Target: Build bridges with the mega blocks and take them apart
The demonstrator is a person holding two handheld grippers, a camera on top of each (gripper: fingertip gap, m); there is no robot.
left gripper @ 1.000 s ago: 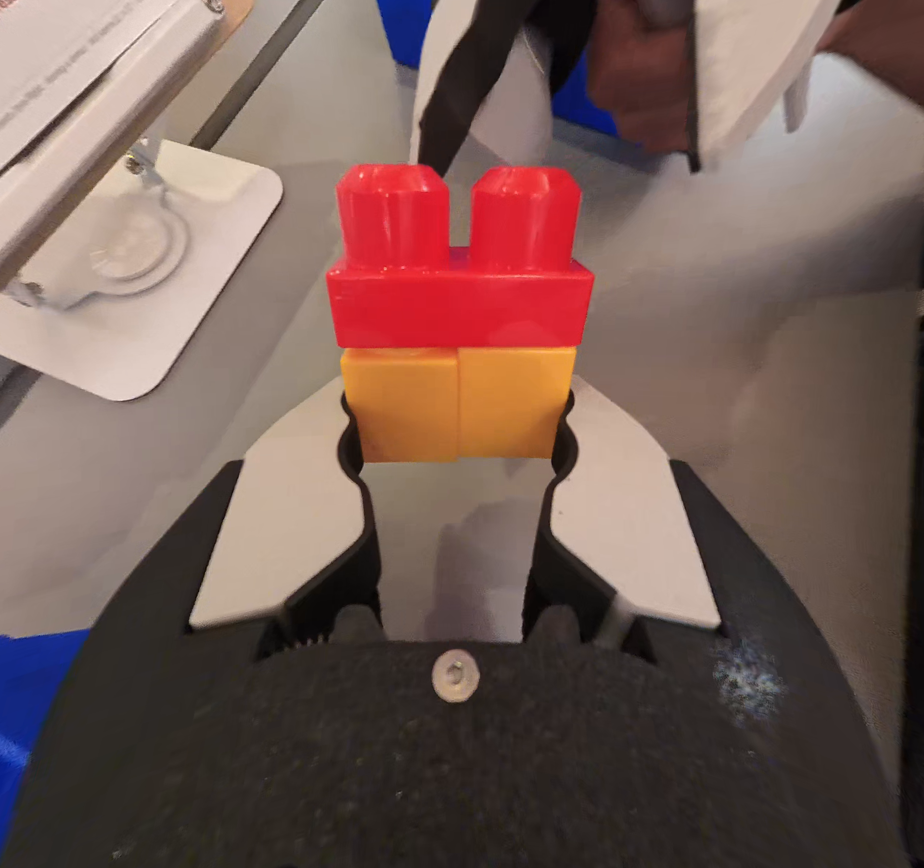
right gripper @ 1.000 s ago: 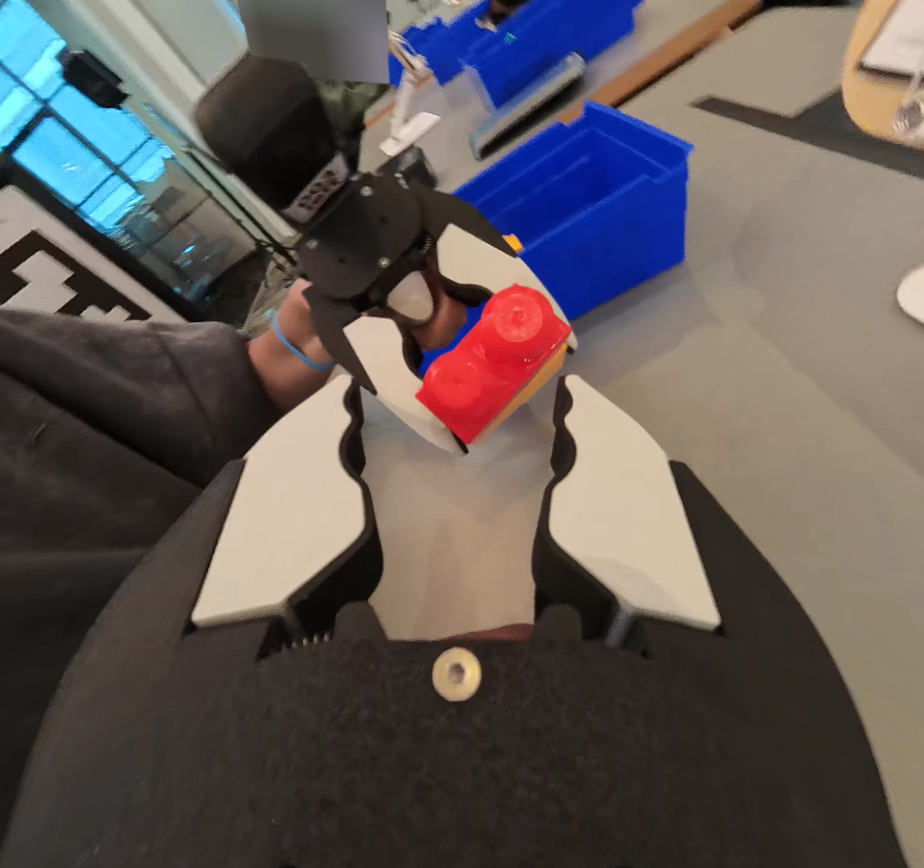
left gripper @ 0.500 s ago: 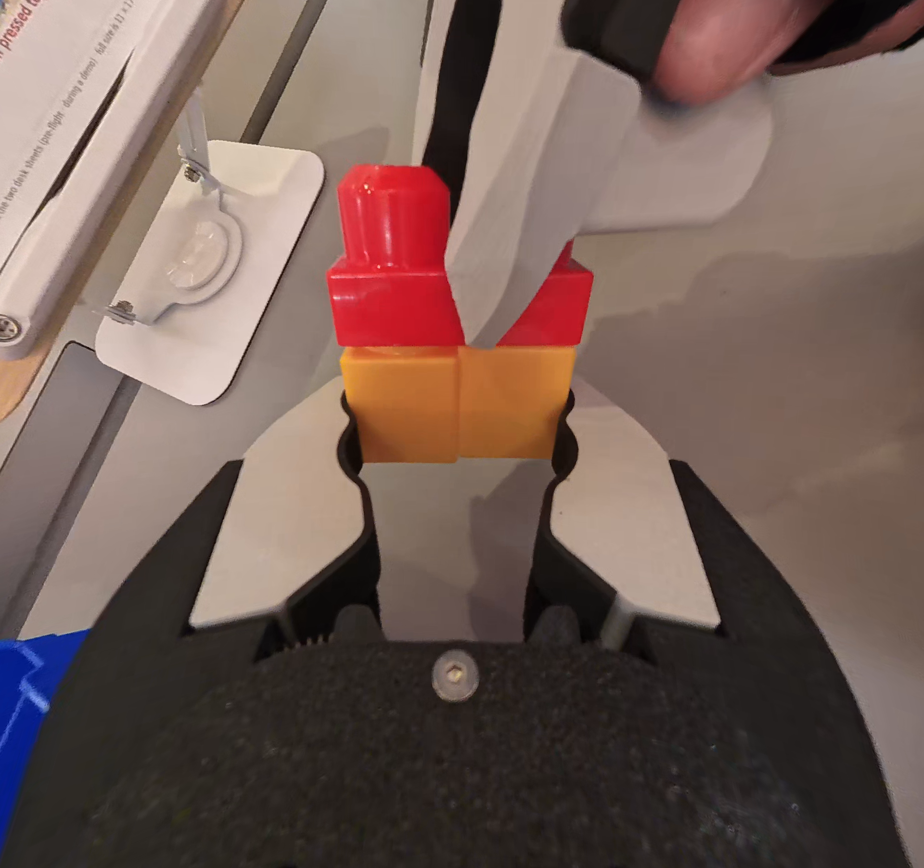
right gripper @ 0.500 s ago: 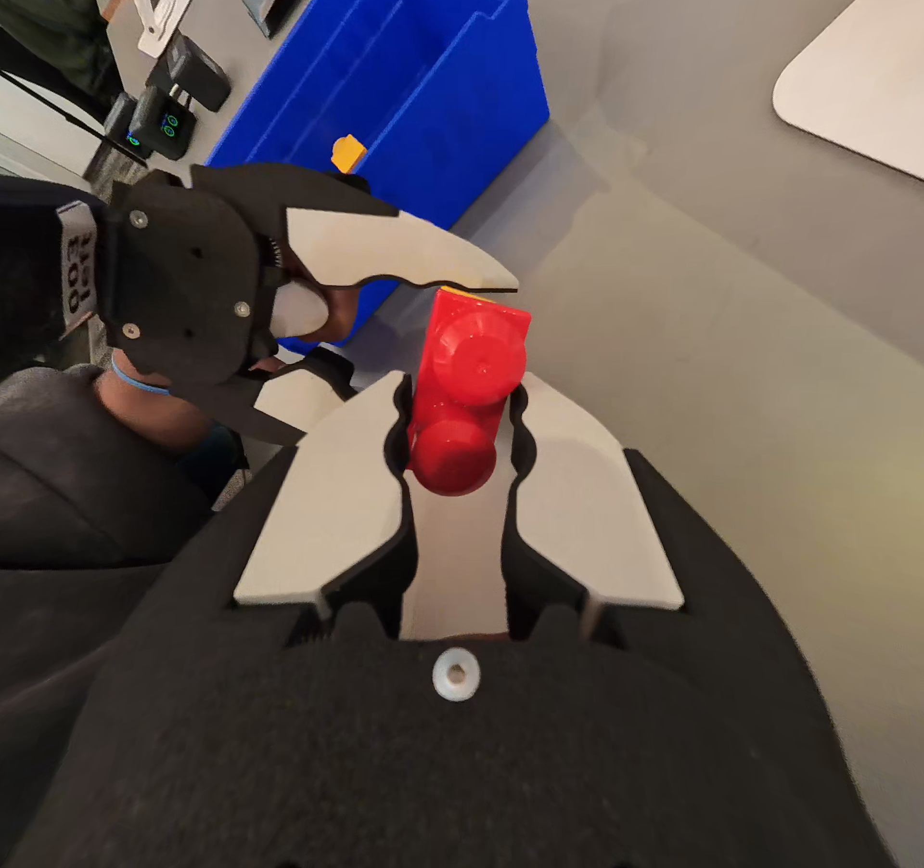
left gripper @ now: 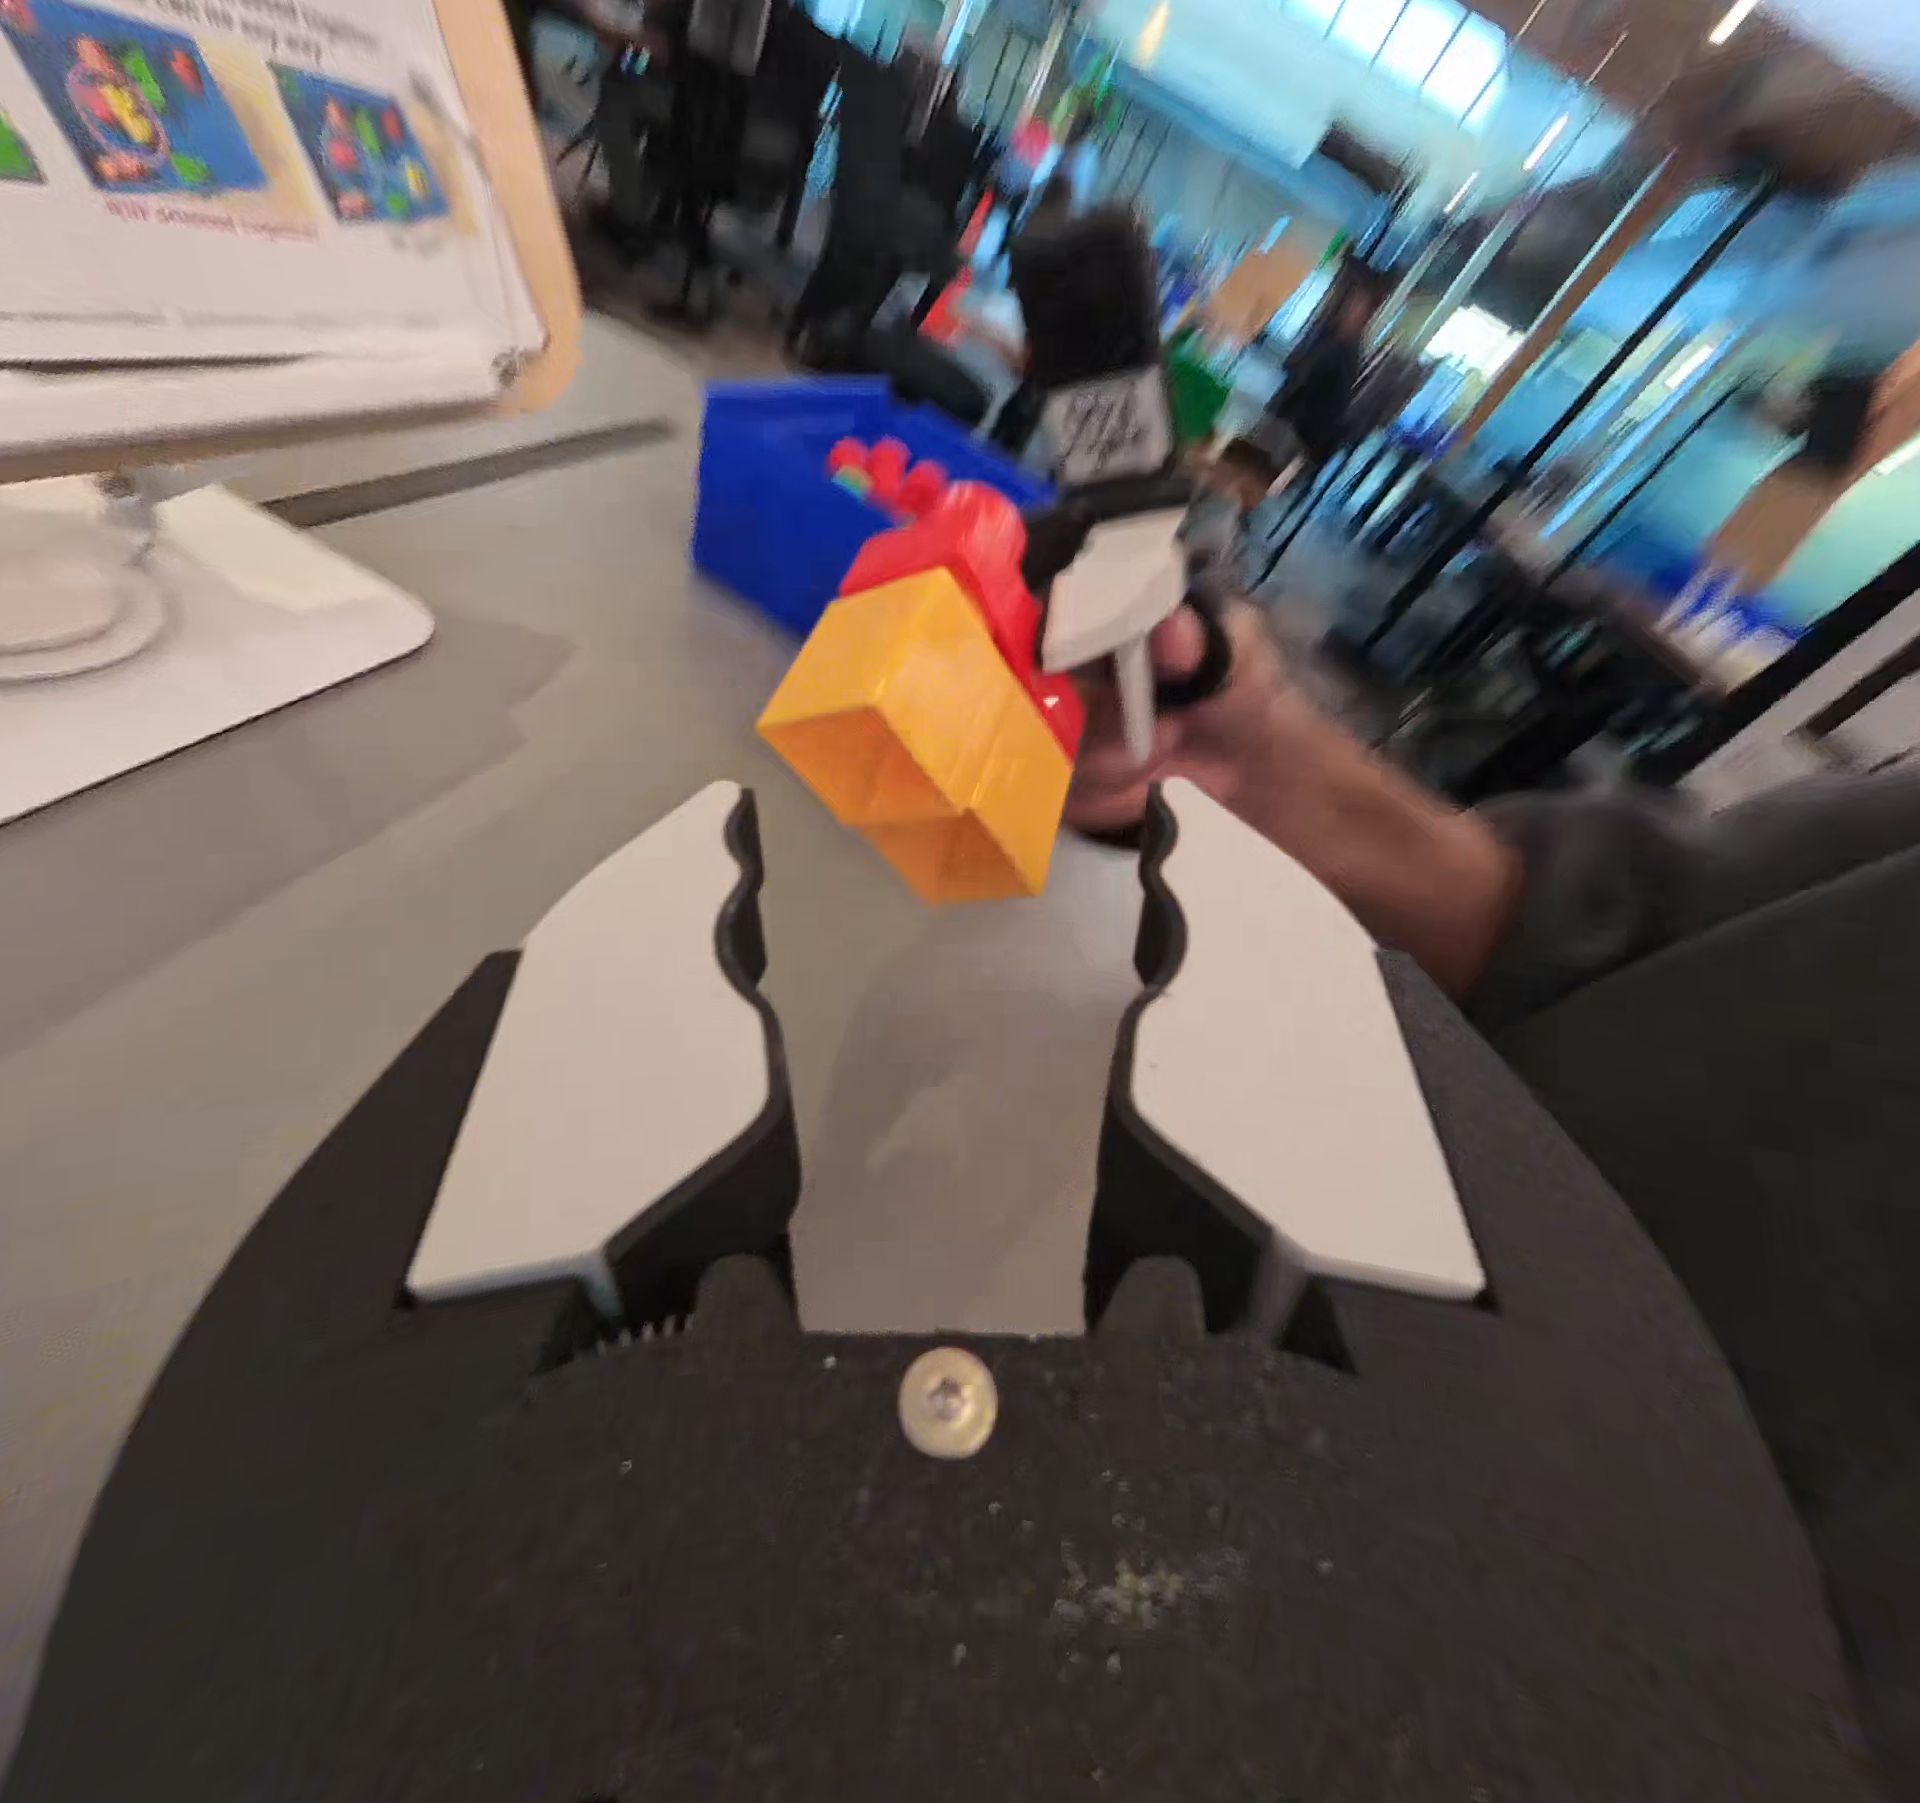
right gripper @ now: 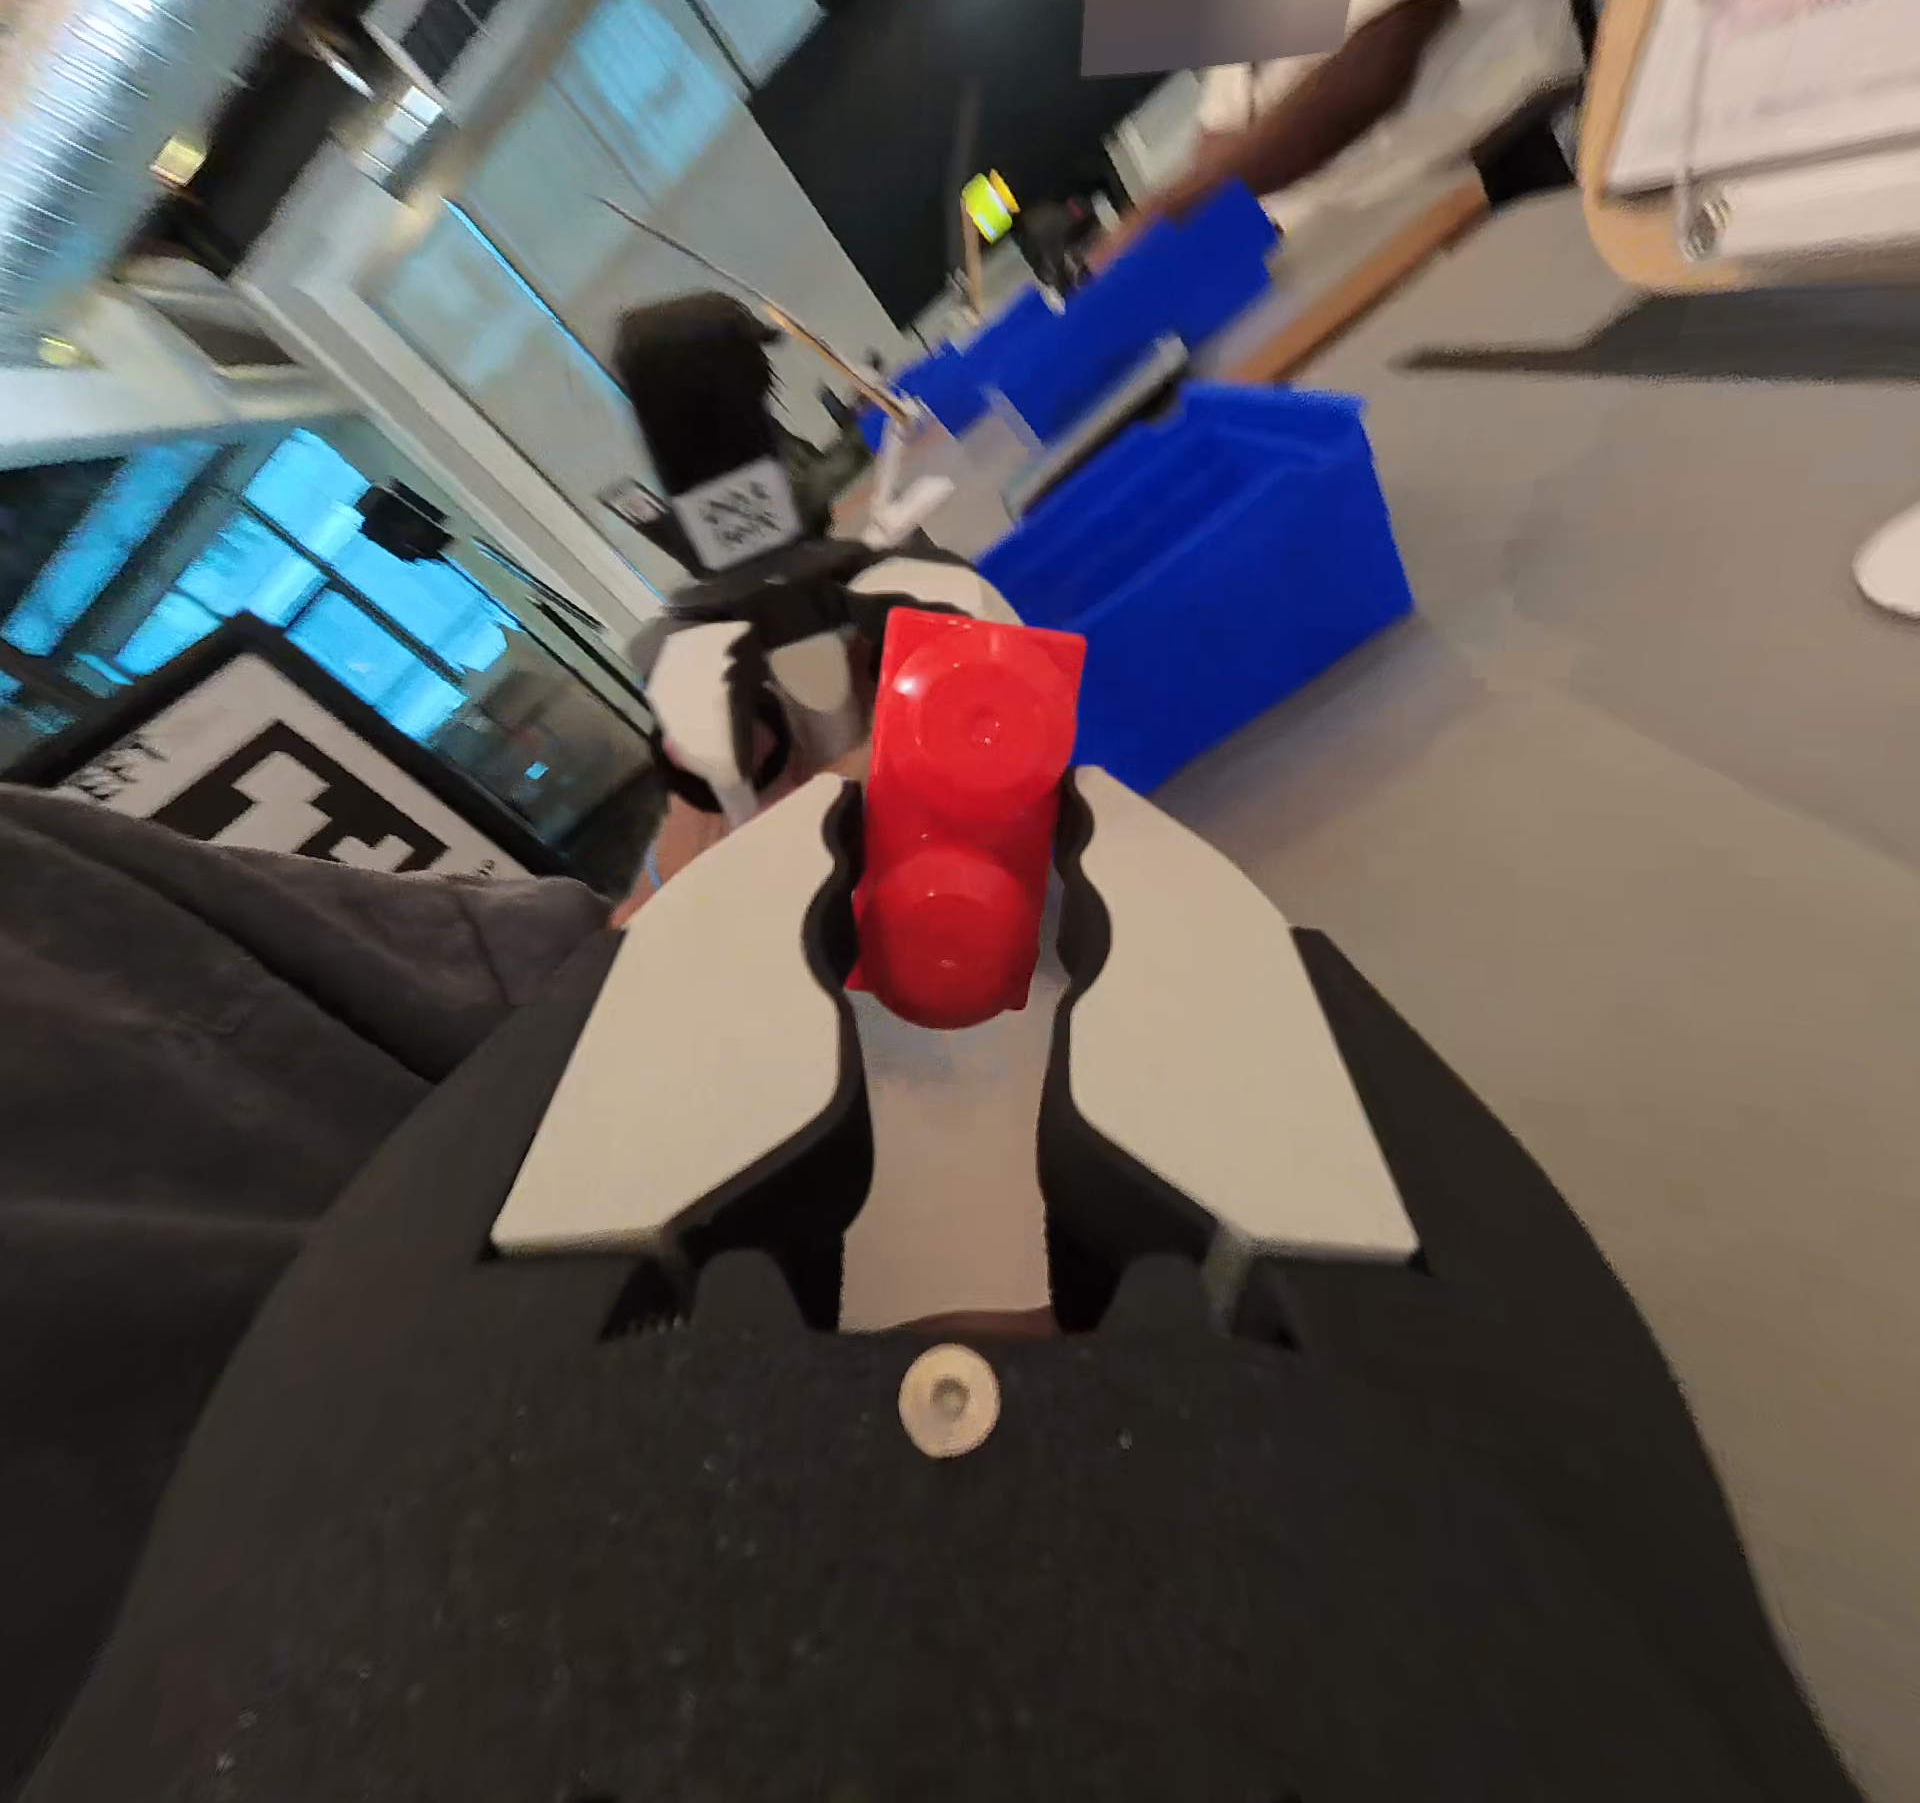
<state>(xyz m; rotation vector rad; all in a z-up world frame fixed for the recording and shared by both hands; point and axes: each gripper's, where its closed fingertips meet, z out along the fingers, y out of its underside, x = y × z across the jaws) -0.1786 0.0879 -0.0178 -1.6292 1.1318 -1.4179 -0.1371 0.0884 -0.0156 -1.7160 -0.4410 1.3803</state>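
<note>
So the red block (right gripper: 961, 818) is clamped between the right gripper (right gripper: 951, 818) fingers, squeezed on its two long sides, with both studs facing straight back at the right wrist camera. Its long axis runs along the fingers, one stud near the tips and the other sitting deeper in. It's up in the air above the grey worktop (right gripper: 1558, 922), not resting on anything.

From the left wrist view you can see the yellow-orange blocks (left gripper: 920, 735) stuck to the underside of the red one, two of them side by side, hollow bottoms pointing down and towards the left gripper. The whole stack is tilted, studs angled up and away. The right gripper's white finger sits against the red part and a bare hand (left gripper: 1205, 714) with a dark sleeve is behind it.

The left gripper (left gripper: 945, 818) has its fingers spread apart with nothing between them; the stack hangs just past its tips without touching either one.

Blue bin (left gripper: 769, 527) sits on the worktop behind the stack, and a few red pieces (left gripper: 883, 475) poke up over its rim. The right wrist view shows another blue bin (right gripper: 1226, 569) just beyond the red block, insides too blurry to tell. Off to the left there's an instruction sheet on a stand (left gripper: 260, 143) with a white base. Background is all motion blur.
</note>
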